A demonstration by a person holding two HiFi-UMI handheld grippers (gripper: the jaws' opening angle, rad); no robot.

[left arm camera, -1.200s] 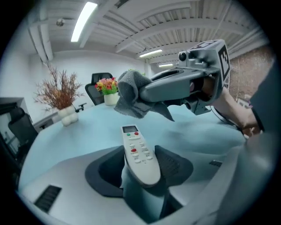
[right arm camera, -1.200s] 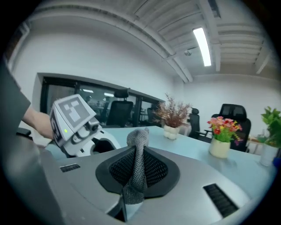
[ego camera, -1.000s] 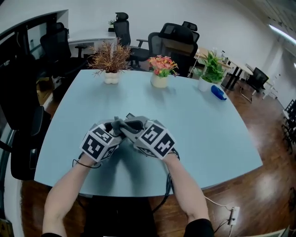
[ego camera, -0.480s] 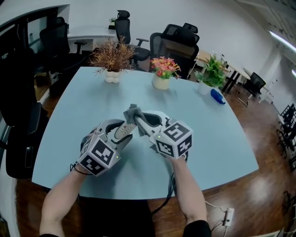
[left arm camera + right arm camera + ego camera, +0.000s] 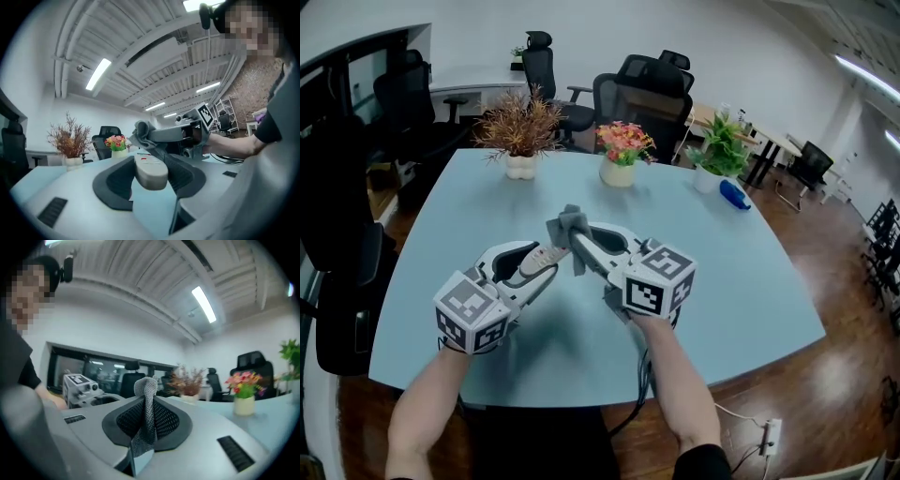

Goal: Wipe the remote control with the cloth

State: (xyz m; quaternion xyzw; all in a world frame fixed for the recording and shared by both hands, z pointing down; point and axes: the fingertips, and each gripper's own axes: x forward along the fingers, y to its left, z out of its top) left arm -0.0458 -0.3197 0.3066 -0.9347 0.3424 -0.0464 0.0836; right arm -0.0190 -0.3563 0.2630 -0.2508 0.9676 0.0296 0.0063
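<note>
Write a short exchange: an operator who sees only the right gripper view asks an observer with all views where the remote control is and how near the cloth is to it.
Operator: The right gripper has the cloth pinched in its jaws. Where is the remote control?
Observer: The left gripper clamps the remote control between its jaws.
Operator: How near is the cloth to it?
Observer: In the head view the cloth hangs right by the remote control's far end, above the blue table; whether they touch is unclear.
</note>
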